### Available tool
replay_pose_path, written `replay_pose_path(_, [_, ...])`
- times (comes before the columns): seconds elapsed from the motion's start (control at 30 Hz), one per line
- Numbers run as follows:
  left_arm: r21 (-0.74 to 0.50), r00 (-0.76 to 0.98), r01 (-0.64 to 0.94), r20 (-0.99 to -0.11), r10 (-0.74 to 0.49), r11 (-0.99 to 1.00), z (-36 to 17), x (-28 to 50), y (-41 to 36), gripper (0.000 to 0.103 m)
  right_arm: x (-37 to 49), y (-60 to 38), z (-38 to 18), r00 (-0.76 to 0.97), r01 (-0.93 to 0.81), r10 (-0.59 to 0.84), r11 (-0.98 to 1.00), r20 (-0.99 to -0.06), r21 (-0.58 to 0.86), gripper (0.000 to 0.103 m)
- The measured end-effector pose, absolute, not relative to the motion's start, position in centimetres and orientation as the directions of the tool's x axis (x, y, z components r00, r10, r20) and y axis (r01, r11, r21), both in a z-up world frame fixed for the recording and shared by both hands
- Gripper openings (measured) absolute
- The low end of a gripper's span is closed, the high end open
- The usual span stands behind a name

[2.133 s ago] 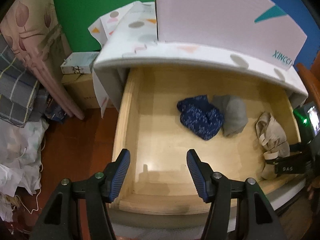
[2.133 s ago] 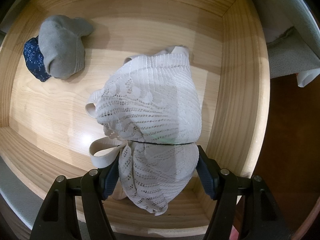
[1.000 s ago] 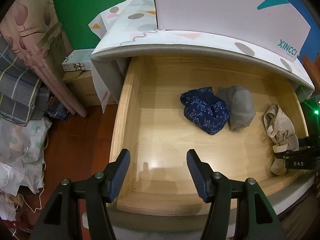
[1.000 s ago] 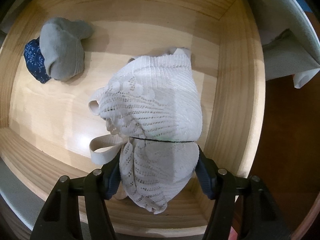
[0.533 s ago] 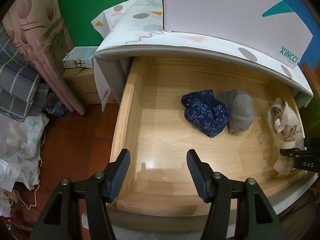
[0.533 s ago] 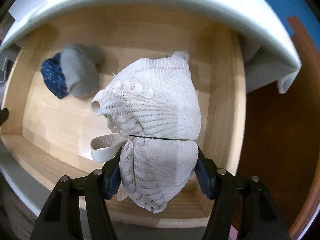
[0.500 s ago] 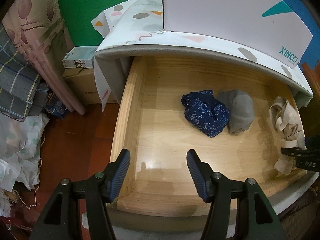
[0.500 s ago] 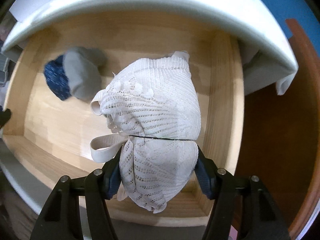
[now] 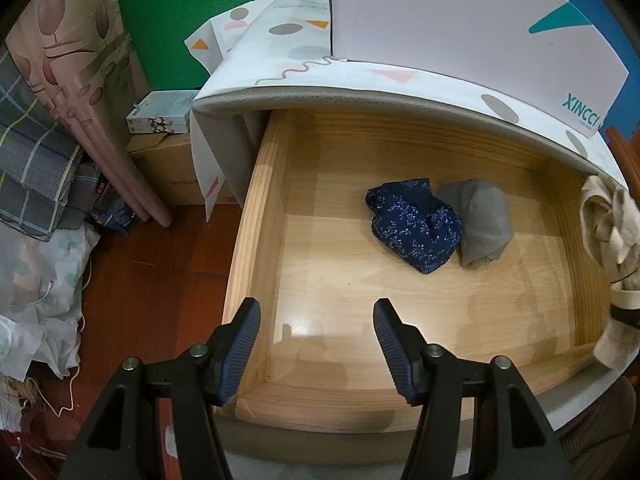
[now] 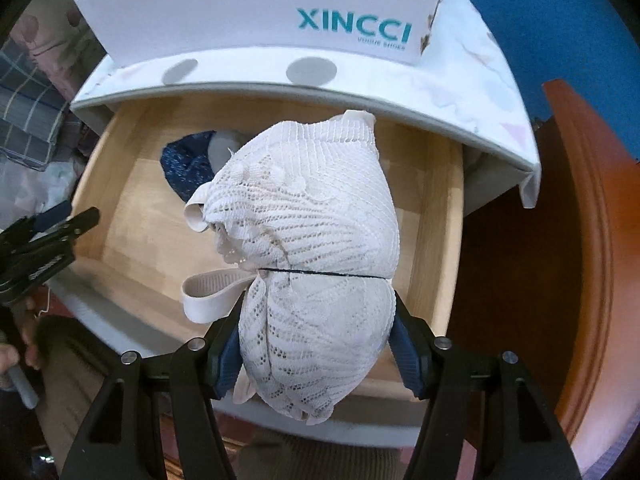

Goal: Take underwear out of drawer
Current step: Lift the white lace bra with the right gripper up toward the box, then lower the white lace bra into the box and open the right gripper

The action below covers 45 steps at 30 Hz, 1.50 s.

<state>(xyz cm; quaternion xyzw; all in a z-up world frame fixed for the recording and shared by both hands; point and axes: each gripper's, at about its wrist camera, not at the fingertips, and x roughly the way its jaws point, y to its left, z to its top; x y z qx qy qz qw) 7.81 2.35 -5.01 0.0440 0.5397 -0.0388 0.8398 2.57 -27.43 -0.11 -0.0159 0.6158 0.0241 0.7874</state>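
White lace underwear [image 10: 308, 240] bunched between the blue pads of the right gripper [image 10: 316, 344], clamped there, bulk of the fabric bulging forward past the fingertips and a beige elastic band looping out to the left. Held in the air above the open wooden drawer [image 9: 256, 216], over its right end, clear of the drawer floor. Seen from the left wrist view as a pale bundle [image 9: 612, 224] at the far right edge of the frame, above the drawer's right wall.

Inside the drawer, toward the back and right of centre: navy patterned underwear [image 9: 412, 224] lying on the floor, touching grey underwear [image 9: 480, 224] just to its right. Partly hidden behind the lace bundle in the right wrist view.

Left gripper [image 9: 316, 336] poised over the front left part of the drawer, jaws apart with nothing between them, bare wood showing in the gap; well apart from both garments left in the drawer.

Above the drawer, a cabinet top under a patterned cloth [image 9: 288, 40], with a white box [image 10: 256, 4] marked XINCCI standing on it. Cardboard box [image 9: 172, 172] on the floor left of the cabinet.
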Motion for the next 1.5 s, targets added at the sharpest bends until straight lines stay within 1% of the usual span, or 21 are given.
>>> replay_pose_path(0.43, [0.031,0.426,0.107,-0.905,-0.018,0.994,-4.8,7.7,2.6,0.06,5.1,-27.8,10.7,0.403,-0.034,0.017,0.999,-0.915,0.004,0.056])
replay_pose_path(0.47, [0.031,0.426,0.108,-0.905,-0.018,0.994,-4.8,7.7,2.5,0.06,6.1,-26.7,10.2,0.408,-0.032,0.017,0.999,-0.913,0.004,0.056])
replay_pose_path(0.6, [0.026,0.426,0.106,-0.905,-0.022,0.994,-4.8,7.7,2.5,0.06,7.6,-26.1,11.3,0.428,-0.023,0.021,1.0,-0.903,0.012,0.053])
replay_pose_path(0.63, [0.025,0.426,0.107,-0.905,-0.023,0.994,-4.8,7.7,2.6,0.06,7.7,-26.0,11.3,0.427,-0.023,0.027,1.0,-0.904,0.019,0.051])
replay_pose_path(0.73, [0.013,0.428,0.103,-0.903,-0.032,0.995,-4.7,7.7,2.7,0.06,7.6,-25.7,10.9,0.433,-0.019,0.033,0.999,-0.901,0.028,0.05])
replay_pose_path(0.83, [0.006,0.423,0.1,-0.905,-0.037,0.995,-4.7,7.7,2.7,0.06,7.0,-25.6,10.6,0.427,-0.021,0.051,0.999,-0.903,0.046,0.049])
replay_pose_path(0.93, [0.008,0.423,0.102,-0.906,-0.036,0.995,-4.7,7.7,2.7,0.06,6.4,-25.4,11.3,0.434,-0.037,0.047,0.999,-0.9,0.034,0.049])
replay_pose_path(1.27, [0.006,0.424,0.097,-0.905,-0.036,0.995,-4.8,7.8,2.8,0.06,6.3,-26.1,16.5,0.519,-0.027,0.044,0.999,-0.854,0.035,0.049])
replay_pose_path(1.5, [0.005,0.422,0.099,-0.906,-0.038,0.995,-4.7,7.7,2.7,0.06,9.8,-25.9,19.3,0.574,-0.005,0.026,1.0,-0.818,0.028,0.049])
